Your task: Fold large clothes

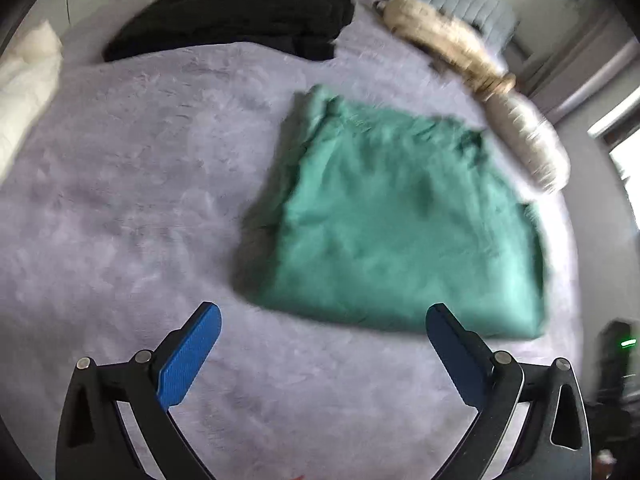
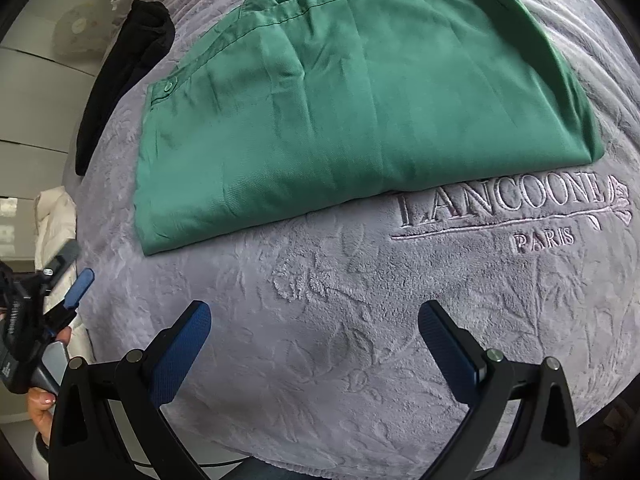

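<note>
A folded green shirt [image 1: 400, 220] lies flat on a lavender plush blanket [image 1: 120, 180]. My left gripper [image 1: 323, 312] hangs open just short of the shirt's near edge, with nothing between its blue pads. In the right wrist view the same green shirt [image 2: 360, 100] fills the upper half, buttons showing at its left fold. My right gripper [image 2: 315, 308] stands open over the bare blanket [image 2: 360, 360], a little short of the shirt's near edge and empty. At the left edge of that view the left gripper's fingers [image 2: 80, 282] show, held by a person's hand [image 2: 40, 404].
A dark folded garment [image 1: 232, 20] lies at the blanket's far side, also the dark garment [image 2: 124, 80] left of the shirt. A beige plush bolster [image 1: 460, 52] runs along the far right. Cream cloth [image 1: 24, 80] sits at the left edge. Embroidered lettering [image 2: 508, 200] marks the blanket.
</note>
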Tool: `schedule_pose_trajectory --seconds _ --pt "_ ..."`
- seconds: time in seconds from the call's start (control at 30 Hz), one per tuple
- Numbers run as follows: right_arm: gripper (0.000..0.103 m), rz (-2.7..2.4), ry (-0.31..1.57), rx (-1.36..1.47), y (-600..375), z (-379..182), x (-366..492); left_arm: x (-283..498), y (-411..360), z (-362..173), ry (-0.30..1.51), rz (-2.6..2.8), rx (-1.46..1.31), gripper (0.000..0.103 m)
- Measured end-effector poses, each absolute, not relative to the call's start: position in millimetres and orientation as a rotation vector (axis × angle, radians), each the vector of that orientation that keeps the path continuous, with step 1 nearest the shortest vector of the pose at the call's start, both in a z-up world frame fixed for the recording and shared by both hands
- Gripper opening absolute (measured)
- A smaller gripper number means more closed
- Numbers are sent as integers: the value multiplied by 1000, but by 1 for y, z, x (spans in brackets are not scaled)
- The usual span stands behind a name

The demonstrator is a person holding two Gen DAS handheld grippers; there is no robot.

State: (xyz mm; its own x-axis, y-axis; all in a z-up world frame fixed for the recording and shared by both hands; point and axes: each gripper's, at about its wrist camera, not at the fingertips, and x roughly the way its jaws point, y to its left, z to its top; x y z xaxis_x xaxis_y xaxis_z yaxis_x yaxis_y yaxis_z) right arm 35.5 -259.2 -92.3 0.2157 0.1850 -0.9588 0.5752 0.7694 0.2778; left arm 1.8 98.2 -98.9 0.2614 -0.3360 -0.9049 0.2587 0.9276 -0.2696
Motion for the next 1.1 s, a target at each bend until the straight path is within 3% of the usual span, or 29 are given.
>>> schedule_pose_trajectory --seconds 0.6,0.93,1.1 --pt "103 -292 1376 739 -261 -100 41 103 -5 -272 1385 -292 15 103" --pt "103 -287 1377 776 -251 -103 41 113 -19 -284 1345 -269 145 103" --pt "103 -250 1343 829 -244 -105 40 143 -32 -323 1412 -282 122 103"
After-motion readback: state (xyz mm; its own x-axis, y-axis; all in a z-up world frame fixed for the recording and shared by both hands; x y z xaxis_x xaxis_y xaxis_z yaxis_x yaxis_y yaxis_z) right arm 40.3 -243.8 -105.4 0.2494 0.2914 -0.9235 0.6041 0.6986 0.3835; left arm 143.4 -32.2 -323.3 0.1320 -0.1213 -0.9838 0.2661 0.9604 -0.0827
